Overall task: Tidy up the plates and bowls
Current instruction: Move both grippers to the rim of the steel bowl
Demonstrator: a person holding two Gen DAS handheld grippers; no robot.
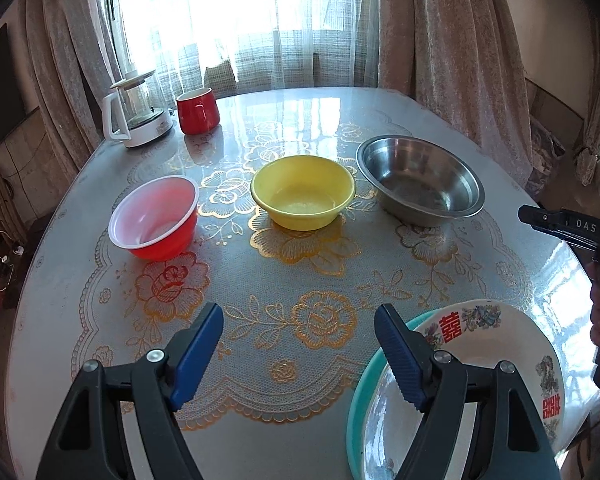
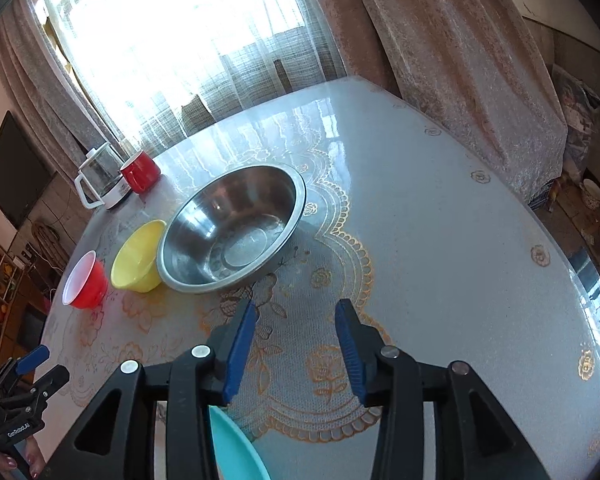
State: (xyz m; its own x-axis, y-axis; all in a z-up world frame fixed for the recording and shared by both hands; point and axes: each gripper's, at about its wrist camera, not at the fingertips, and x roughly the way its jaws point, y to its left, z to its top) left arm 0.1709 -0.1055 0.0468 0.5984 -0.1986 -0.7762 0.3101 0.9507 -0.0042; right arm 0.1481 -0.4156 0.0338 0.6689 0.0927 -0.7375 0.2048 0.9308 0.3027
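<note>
While both grippers hang above the near edge of the table [image 1: 308, 92], neither holds anything. The left gripper [image 1: 299, 334] has its blue-padded fingers spread wide; the right gripper [image 2: 296, 334] has its fingers parted too. Across the middle of the table three bowls stand in a row: a red bowl [image 1: 155, 218] toward the left edge, a yellow bowl [image 1: 303, 191] in the centre, a steel bowl [image 1: 419, 179] toward the right. At the near right corner a patterned plate [image 1: 496, 344] lies on a teal plate [image 1: 358, 404]. A kettle [image 1: 138, 114] and a red mug [image 1: 197, 111] sit at the far left corner.
</note>
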